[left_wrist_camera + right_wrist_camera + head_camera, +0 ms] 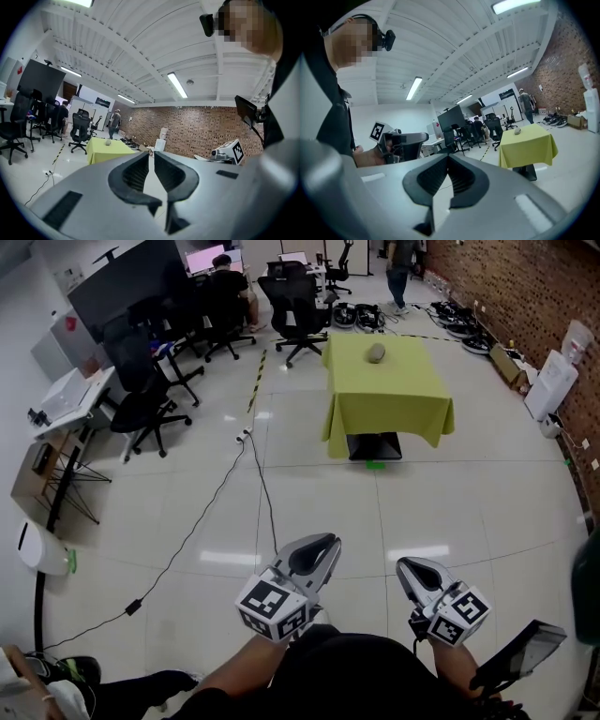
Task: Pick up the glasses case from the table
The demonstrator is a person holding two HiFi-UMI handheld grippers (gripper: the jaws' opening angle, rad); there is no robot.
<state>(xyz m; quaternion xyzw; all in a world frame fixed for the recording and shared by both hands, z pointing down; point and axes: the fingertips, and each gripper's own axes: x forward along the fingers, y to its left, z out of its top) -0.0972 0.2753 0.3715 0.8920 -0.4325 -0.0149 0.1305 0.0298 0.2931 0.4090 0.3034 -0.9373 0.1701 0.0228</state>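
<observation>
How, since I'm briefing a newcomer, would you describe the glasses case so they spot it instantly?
Find the square table draped in a yellow-green cloth, standing alone on the pale tiled floor. Near its far edge lies a small rounded grey-brown glasses case, the only thing on the cloth.

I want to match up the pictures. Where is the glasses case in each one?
Head view: glasses case, top centre.
Left gripper view: small, left of centre.
Right gripper view: right of centre.
Shared landmark: the yellow-green tablecloth under it.
</observation>
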